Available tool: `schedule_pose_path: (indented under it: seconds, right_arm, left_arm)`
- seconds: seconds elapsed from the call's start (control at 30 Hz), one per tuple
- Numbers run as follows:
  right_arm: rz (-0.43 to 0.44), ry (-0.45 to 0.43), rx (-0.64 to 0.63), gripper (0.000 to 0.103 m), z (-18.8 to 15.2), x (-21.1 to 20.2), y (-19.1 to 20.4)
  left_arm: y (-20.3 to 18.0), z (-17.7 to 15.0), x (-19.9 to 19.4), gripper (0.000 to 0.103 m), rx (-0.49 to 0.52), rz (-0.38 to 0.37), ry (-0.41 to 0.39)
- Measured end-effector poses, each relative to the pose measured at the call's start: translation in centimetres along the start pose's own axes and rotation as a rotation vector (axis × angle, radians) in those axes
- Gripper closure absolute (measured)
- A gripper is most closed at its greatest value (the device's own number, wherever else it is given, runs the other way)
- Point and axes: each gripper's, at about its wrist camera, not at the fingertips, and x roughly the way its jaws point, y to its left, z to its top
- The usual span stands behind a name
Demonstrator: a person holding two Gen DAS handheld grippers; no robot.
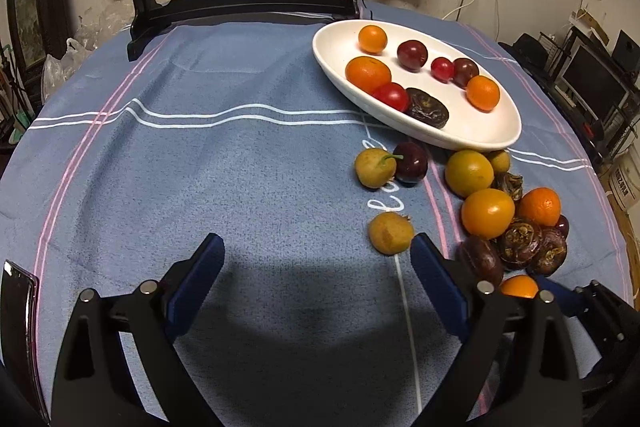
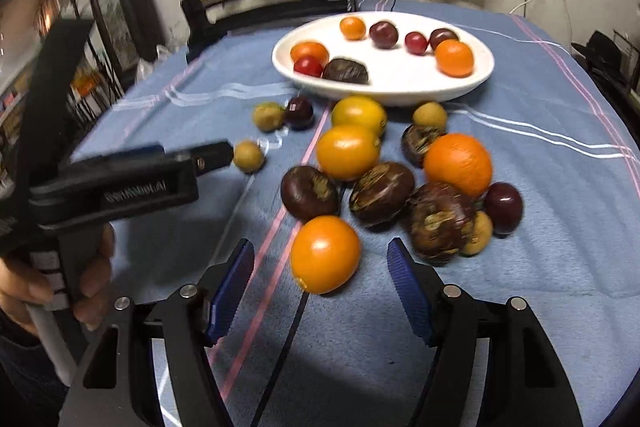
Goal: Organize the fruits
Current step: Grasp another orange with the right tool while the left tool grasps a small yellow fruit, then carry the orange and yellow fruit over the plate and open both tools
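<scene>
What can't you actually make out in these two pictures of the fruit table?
- Left wrist view: an orange fruit is half hidden behind the left gripper's finger.
- Left wrist view: a dark cherry peeks out from behind an orange.
- Right wrist view: motion blur leaves the lettering on the other gripper's body unreadable.
- Right wrist view: a small yellowish fruit is partly hidden behind a dark brown fruit.

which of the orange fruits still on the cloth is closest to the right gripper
The glossy orange fruit right in front of the open right gripper, just ahead of its blue pads. The other orange ones on the cloth lie farther back toward the white plate.
</scene>
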Motion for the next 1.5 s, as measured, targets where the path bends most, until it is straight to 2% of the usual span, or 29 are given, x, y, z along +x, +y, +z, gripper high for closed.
schedule_pose_path:
  seconds: [0.03,0.1,0.37,0.5,0.63,0.73,0.77,0.8,0.87,1.03,1.2,1.33,1.5]
  right_arm:
    - [-0.011,-0.005,-0.013,0.05,-0.1,0.0,0.2]
    - [0.01,-0.012,-0.007,0.068,-0.1,-0.3,-0.1]
    - [0.004,-0.009,0.057,0.068,-0.3,-0.9,-1.7]
    - [0.032,-0.004,0.078,0.068,-0.4,-1.2,-1.9]
    - [0.05,-0.014,0.08,0.068,-0.5,-1.5,-1.9]
    - [0.049,-0.009,0.08,0.068,-0.5,-1.3,-1.8]
    - [0.045,-0.006,0.079,0.068,-0.6,-1.2,-1.9]
    - [0.044,-0.002,0.08,0.068,-0.6,-1.1,-1.9]
    - [0.049,-0.001,0.086,0.068,-0.6,-1.1,-2.0]
    - [0.074,-0.03,0.126,0.068,-0.5,-1.6,-2.9]
    - [0.132,-0.111,0.201,0.068,0.4,-3.8,-3.9]
    - [0.126,-0.155,0.178,0.068,3.1,-5.2,-4.0]
    - [0.068,-0.155,0.142,0.068,7.5,-4.0,-4.7]
  left_arm:
    - [-0.1,0.0,0.0,0.011,0.007,0.001,-0.002]
    - [-0.4,-0.1,0.1,0.011,0.02,0.003,-0.004]
    - [-1.5,-0.5,0.6,0.012,0.063,-0.007,-0.01]
    - [-2.0,-0.5,1.2,0.027,0.077,0.002,-0.011]
    - [-2.4,-0.2,2.0,0.032,0.068,-0.014,0.012]
    - [-3.5,-0.2,2.1,0.055,0.118,0.013,0.008]
    - [-3.8,-0.2,2.1,0.068,0.129,0.011,0.006]
    - [-4.1,-0.3,2.0,0.077,0.148,-0.012,0.002]
    - [-4.1,-0.5,1.8,0.077,0.154,-0.015,0.003]
    - [-3.0,-0.4,0.9,0.077,0.094,-0.068,0.045]
    - [-3.1,0.8,-1.6,0.077,0.096,-0.121,0.014]
    - [-4.0,3.0,-2.1,0.077,0.12,-0.125,-0.011]
    - [-5.3,6.7,-1.1,0.077,0.117,-0.118,-0.019]
